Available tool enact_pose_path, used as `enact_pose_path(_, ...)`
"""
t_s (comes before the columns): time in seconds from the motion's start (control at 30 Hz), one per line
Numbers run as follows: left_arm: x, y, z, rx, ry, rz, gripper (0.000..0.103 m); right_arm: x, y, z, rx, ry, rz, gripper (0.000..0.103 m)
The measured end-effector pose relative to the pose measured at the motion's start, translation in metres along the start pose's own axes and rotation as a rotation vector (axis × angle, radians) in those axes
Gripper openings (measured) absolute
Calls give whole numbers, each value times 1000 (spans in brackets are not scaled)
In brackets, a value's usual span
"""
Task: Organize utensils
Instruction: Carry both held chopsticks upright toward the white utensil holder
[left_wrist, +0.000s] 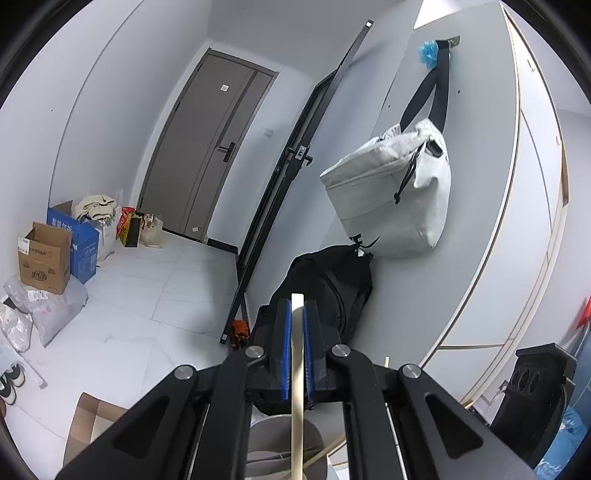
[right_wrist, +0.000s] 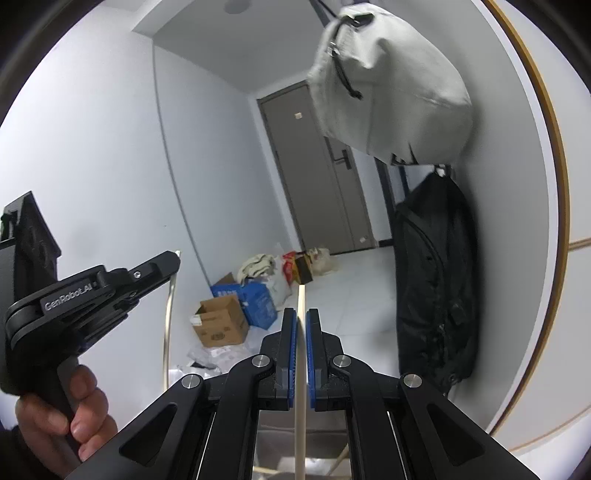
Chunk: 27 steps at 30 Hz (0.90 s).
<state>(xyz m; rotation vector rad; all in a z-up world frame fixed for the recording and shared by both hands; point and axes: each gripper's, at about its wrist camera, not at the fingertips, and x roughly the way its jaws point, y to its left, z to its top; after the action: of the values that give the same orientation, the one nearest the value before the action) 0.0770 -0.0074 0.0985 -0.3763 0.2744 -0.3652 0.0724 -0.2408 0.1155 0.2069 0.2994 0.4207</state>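
While both grippers point out over the room rather than down at a work surface, each carries one pale stick, probably a chopstick. The left gripper (left_wrist: 297, 314) has its jaws closed down to the width of its chopstick (left_wrist: 297, 369), which runs upright between the blue pads (left_wrist: 285, 347) and pokes just past the fingertips. The right gripper (right_wrist: 301, 325) is likewise closed on a second chopstick (right_wrist: 300, 369), held the same way, tip just above the fingers.

Step in hand, as I judge it: carrying, with both utensils lifted clear and not yet placed. Below the left gripper sits a grey container (left_wrist: 280, 435), apparently a holder, with other thin sticks leaning just beside it. Next move likely calls for bringing a chopstick over its destination, lining it up upright, lowering, then opening the jaws. Which container is the destination cannot be settled from these views.

View differences:
- Left wrist view shows the grey container rim under the gripper; the right gripper is not clearly identifiable there.
- Right wrist view shows the left gripper from the side, off to its left, with the person's hand (right_wrist: 62, 410) round the handle and the chopstick hanging below the jaws. Something pale and boxy lies beneath the right gripper, too hidden to name.
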Motion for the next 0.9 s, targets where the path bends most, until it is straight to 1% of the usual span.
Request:
enact_pose_path(0.3, 18, -6, -9, 56, -57, 23, 2, 21, -19, 1, 40, -47, -15, 4)
enact_pose_path(0.43, 27, -2, -14, 43, -76, 40, 2, 27, -13, 4, -13, -82, -20, 4)
enact_pose_path(0.5, 31, -3, -17, 45, -91, 62, 2, 30, -11, 3, -43, -98, -23, 4)
enact_pose_path(0.53, 32, -4, -19, 55, -101, 77, 2, 33, -12, 3, -49, -100, -23, 4)
enact_pose_path(0.63, 38, -4, -23, 68, -98, 81, 2, 40, -14, -2, -63, -95, -19, 4)
enact_pose_path(0.77, 46, 0, -27, 65, -73, 84, 2, 46, -18, -8, -71, -85, -23, 4)
enact_pose_path(0.9, 49, 1, -32, 74, -89, 113, 2, 52, -23, -11, -68, -80, -18, 4)
